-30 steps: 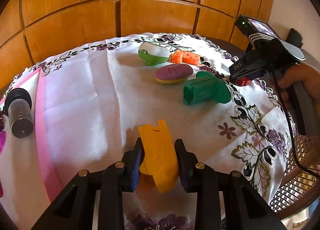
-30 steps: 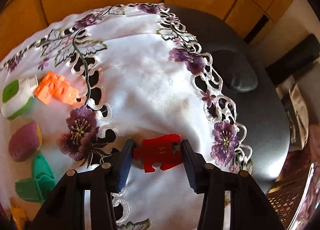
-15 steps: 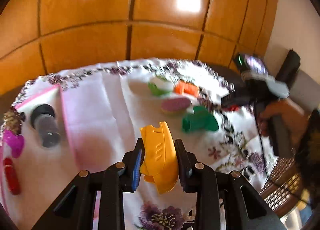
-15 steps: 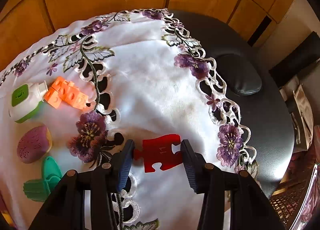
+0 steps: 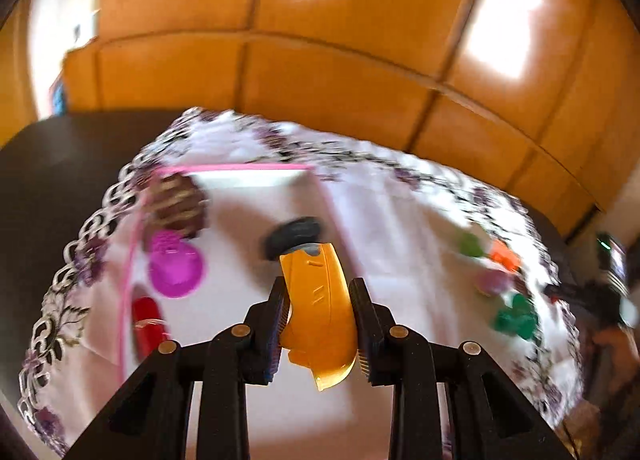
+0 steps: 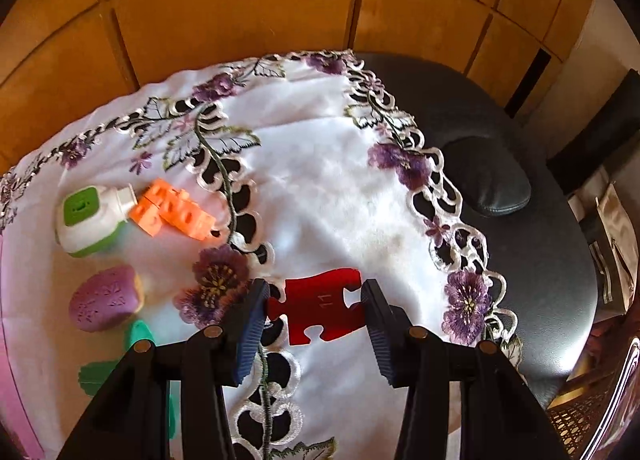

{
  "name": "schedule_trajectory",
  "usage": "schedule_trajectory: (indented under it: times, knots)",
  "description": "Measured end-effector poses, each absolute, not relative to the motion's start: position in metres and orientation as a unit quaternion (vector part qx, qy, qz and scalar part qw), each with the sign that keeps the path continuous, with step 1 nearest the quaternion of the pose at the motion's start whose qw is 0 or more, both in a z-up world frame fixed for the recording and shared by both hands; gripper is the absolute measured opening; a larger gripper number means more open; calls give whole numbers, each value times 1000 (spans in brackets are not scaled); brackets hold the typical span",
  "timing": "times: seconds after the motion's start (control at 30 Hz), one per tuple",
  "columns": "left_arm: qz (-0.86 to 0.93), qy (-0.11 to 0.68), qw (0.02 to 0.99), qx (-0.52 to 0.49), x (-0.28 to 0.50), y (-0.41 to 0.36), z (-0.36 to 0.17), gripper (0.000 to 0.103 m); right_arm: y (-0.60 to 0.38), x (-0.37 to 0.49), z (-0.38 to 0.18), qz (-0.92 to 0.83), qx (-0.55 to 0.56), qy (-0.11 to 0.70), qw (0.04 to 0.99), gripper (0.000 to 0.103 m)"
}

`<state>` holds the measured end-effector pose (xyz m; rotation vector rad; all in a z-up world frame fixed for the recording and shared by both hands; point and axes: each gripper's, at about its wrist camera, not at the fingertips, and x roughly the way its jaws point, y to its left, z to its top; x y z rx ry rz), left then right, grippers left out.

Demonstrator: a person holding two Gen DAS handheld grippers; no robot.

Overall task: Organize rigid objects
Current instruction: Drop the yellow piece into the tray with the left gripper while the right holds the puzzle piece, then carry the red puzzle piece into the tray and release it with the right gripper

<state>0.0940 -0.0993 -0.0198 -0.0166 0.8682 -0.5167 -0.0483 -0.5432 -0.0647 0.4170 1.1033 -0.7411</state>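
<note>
My left gripper (image 5: 319,302) is shut on a yellow plastic piece (image 5: 318,308) and holds it above the white embroidered cloth (image 5: 384,219); the picture is blurred by motion. Beyond it lies a white mat with a pink border (image 5: 256,187) bearing a magenta piece (image 5: 176,270), a red piece (image 5: 146,320), a dark cylinder (image 5: 294,236) and a brown item (image 5: 176,199). My right gripper (image 6: 314,310) is shut on a red puzzle piece (image 6: 318,306) marked 11, just over the cloth (image 6: 320,187). To its left lie an orange block (image 6: 172,213), a green-and-white container (image 6: 90,219), a purple oval (image 6: 104,298) and a green piece (image 6: 138,340).
The cloth covers a dark round table (image 6: 552,260) whose bare rim shows at the right. Wooden panelling (image 6: 280,11) stands behind. In the left wrist view the right-hand gripper and the hand holding it (image 5: 600,308) are at the far right, by the green (image 5: 516,320) and orange (image 5: 506,256) pieces.
My left gripper has swung left and upward with the yellow piece, rolling; the pink-bordered mat is now ahead. The right gripper has tilted slightly, still holding the red puzzle piece.
</note>
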Motion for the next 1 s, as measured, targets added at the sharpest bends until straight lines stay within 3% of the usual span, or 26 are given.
schedule_trajectory:
  times: [0.4,0.47,0.77,1.0]
  knots:
    - [-186,457,869,19,166,-102,-59,32,-542,-44,-66,-332,186,509,772,48]
    - [-182,454,872,17,166,-100,-60,36,-542,-44,-67,-331,185,510,772,48]
    - [-185,406,894,36,114,-93,-39,45,-542,-44,-63,-336,183,502,775,48]
    - [-203,396,894,52,68,-96,-33,46,-545,-49,-55,-342,197,477,786,48]
